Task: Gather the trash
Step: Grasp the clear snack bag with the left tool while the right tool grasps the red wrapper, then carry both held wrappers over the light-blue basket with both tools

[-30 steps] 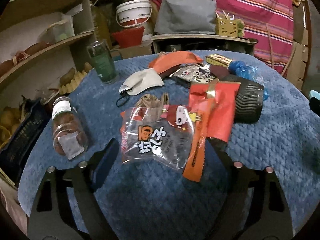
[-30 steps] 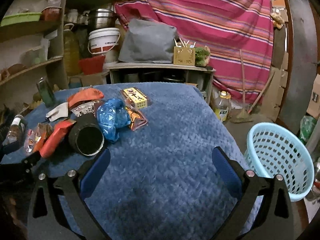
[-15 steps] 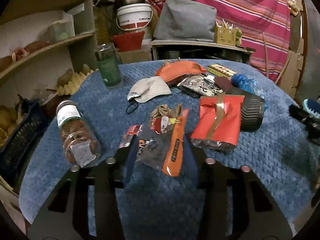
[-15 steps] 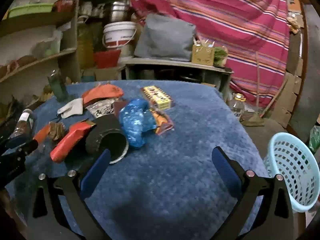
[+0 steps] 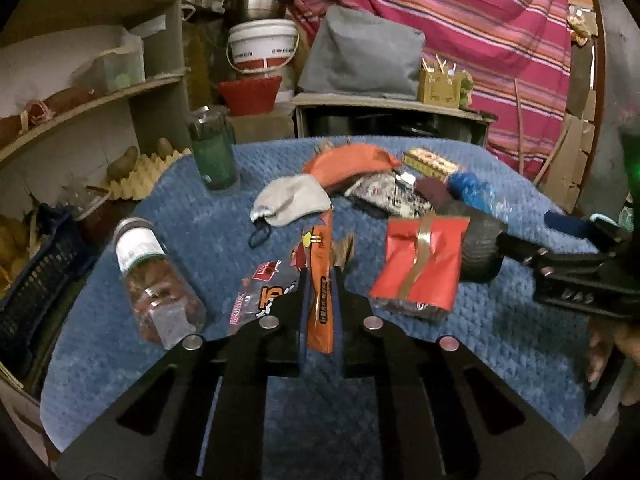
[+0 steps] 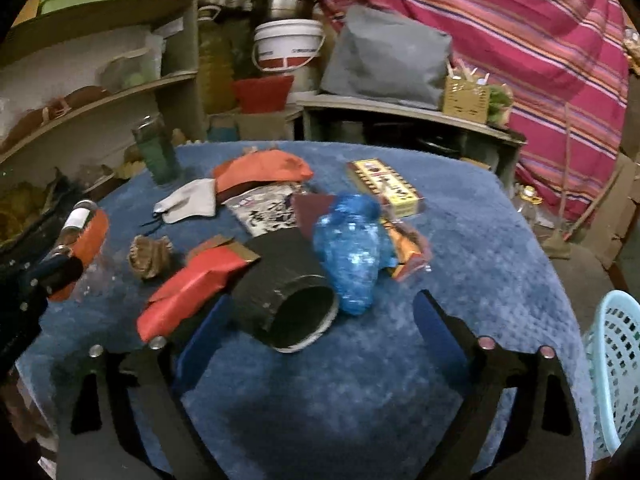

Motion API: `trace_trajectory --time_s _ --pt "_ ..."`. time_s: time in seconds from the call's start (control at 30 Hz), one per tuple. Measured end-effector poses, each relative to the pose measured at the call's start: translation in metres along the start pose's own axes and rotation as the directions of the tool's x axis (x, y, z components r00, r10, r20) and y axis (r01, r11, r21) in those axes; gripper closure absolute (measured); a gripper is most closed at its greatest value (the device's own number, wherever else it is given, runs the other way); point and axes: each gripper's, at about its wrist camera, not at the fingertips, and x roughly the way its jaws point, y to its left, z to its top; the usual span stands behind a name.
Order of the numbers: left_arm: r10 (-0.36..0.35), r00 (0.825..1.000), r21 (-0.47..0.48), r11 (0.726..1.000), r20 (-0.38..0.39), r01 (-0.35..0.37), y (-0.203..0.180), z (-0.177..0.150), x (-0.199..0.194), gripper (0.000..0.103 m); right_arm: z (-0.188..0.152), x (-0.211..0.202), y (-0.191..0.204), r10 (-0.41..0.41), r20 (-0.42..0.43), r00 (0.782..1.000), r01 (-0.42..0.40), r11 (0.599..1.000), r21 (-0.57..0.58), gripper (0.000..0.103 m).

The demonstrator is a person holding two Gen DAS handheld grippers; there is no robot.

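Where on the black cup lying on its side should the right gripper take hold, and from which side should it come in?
Judging by its pose, grip the black cup across its ribbed body just behind the open rim. It lies tipped with the mouth facing the right gripper, whose closing jaws have nothing between them. Approach from the mouth side, avoiding the blue plastic bag and red packet alongside.

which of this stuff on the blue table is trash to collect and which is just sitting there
Trash for the job:
- orange wrapper, shut in left gripper
- red packet
- crumpled blue plastic
- black cup on its side
- basket to take it

Just lying about:
- green tumbler
- white bucket
- grey cushion
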Motion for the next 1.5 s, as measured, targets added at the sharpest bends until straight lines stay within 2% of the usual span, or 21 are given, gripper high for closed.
trace_trajectory --time_s 0.23,0.37,0.47,0.57,0.63,0.67,0.73,0.77,0.93,1.1,1.3,1.5 --pt "0.001 0.999 -0.025 1.000 0.044 0.000 0.010 0.010 -0.019 0.095 0.011 -0.001 0.022 0.031 0.012 0.999 -0.031 1.000 -0.006 0.014" --pt "0.010 0.998 -0.031 0.999 0.056 -0.009 0.018 0.013 -0.027 0.095 0.022 0.007 0.047 0.029 0.014 0.999 -0.029 0.998 -0.056 0.014" --pt "0.022 0.998 -0.041 0.999 0.064 -0.020 0.028 0.014 -0.034 0.095 0.025 0.021 0.064 -0.008 0.002 1.000 0.008 0.993 -0.120 0.014" --pt "0.025 0.997 -0.056 0.998 0.067 -0.021 0.039 0.014 -0.040 0.095 0.024 0.042 0.080 -0.068 -0.047 0.997 0.058 0.980 -0.190 0.015" --pt "0.017 0.997 -0.068 0.998 0.076 -0.012 0.048 0.015 -0.041 0.095 0.022 0.047 0.083 -0.093 -0.062 0.994 0.079 0.975 -0.209 0.018" --pt "0.012 0.997 -0.076 0.997 0.076 -0.006 0.052 0.016 -0.040 0.095 0.021 0.047 0.085 -0.109 -0.058 0.992 0.094 0.970 -0.226 0.023" --pt "0.010 0.998 -0.092 0.996 0.069 -0.004 0.059 0.018 -0.038 0.095 0.021 0.045 0.090 -0.137 -0.049 0.989 0.120 0.958 -0.262 0.036" --pt "0.005 0.998 -0.101 0.995 0.068 0.002 0.062 0.020 -0.037 0.095 0.022 0.045 0.090 -0.138 -0.055 0.989 0.119 0.955 -0.271 0.045" --pt "-0.004 0.998 -0.114 0.993 0.064 0.012 0.065 0.028 -0.033 0.095 0.027 0.046 0.078 -0.131 -0.075 0.989 0.106 0.957 -0.270 0.052" --pt "-0.003 0.998 -0.098 0.995 0.064 0.010 0.058 0.034 -0.032 0.095 0.038 0.040 0.053 -0.036 -0.088 0.995 0.023 0.989 -0.148 0.067" --pt "-0.007 0.997 -0.072 0.997 0.073 0.012 0.039 0.047 -0.035 0.095 0.046 0.013 0.022 0.023 -0.028 0.999 -0.025 0.998 -0.065 0.070" --pt "-0.039 0.997 -0.064 0.997 0.072 0.044 0.010 0.060 -0.036 0.095 0.050 -0.019 -0.026 0.026 0.029 0.999 -0.027 0.999 0.017 0.070"
